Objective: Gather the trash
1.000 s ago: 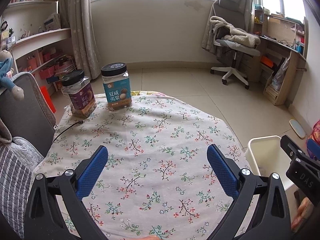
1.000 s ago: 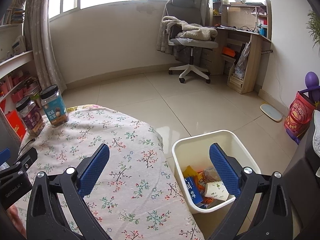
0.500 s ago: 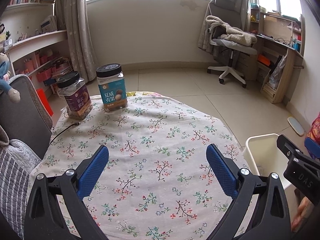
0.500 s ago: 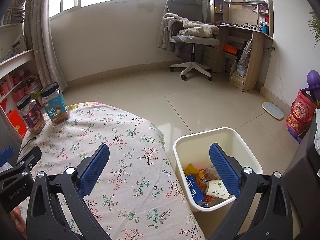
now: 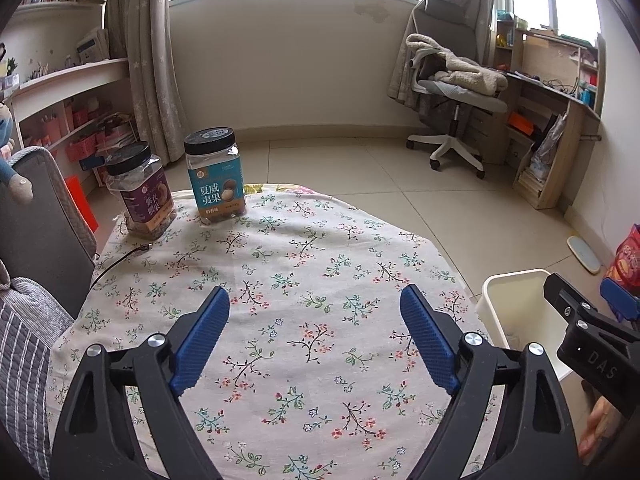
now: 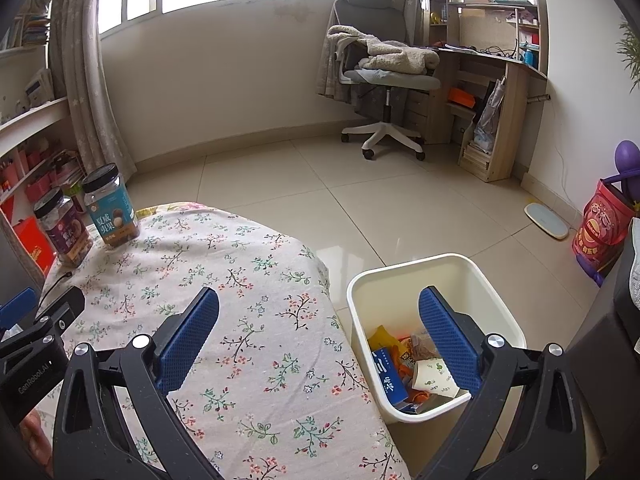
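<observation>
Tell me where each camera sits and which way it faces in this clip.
Left wrist: on the left gripper, facing across the floral table toward two jars; its open blue fingers show, and the right gripper's edge.
Right wrist: on the right gripper, facing the table edge and the white bin holding trash; open fingers show.
Shared: table, jars, bin, office chair.
</observation>
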`<state>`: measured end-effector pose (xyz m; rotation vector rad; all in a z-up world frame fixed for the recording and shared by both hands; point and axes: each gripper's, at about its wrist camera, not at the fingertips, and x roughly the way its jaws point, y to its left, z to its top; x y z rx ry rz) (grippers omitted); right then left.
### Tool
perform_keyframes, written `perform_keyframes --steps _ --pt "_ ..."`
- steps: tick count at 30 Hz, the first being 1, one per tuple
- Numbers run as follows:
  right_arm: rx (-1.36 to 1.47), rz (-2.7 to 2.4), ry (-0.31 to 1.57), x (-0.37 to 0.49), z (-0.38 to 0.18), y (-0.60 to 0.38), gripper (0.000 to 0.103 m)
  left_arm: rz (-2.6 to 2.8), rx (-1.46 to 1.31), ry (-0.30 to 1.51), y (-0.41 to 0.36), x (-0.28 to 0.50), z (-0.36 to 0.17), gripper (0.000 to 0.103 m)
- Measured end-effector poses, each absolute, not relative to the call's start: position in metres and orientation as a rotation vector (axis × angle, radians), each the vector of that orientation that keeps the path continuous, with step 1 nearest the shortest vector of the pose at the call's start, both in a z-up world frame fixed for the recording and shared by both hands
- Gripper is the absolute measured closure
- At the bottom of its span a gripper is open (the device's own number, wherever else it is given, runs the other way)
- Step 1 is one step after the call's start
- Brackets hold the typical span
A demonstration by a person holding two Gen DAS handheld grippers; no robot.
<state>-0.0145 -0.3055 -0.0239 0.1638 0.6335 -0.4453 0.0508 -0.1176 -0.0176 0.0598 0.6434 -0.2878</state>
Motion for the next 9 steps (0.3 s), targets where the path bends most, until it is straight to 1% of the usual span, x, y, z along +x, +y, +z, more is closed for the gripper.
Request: perform_keyframes --steps 2,3,9 --pt "0.164 -0.444 0.636 -0.0143 -0.0244 -0.3054 0.007 -0.28 0.053 0.65 -0.1165 0.0523 -0.0172 0.007" --pt "0.164 -0.444 0.636 -0.0143 -0.0242 -0.3052 0.007 -0.282 0.048 0.657 -0.1162 0.0531 -0.0173 0.007" --pt "0.158 -0.437 0.639 -0.0138 -0.0253 -0.3039 0.007 -0.285 0.031 0.679 -0.1145 0.0548 -0.0179 0.007"
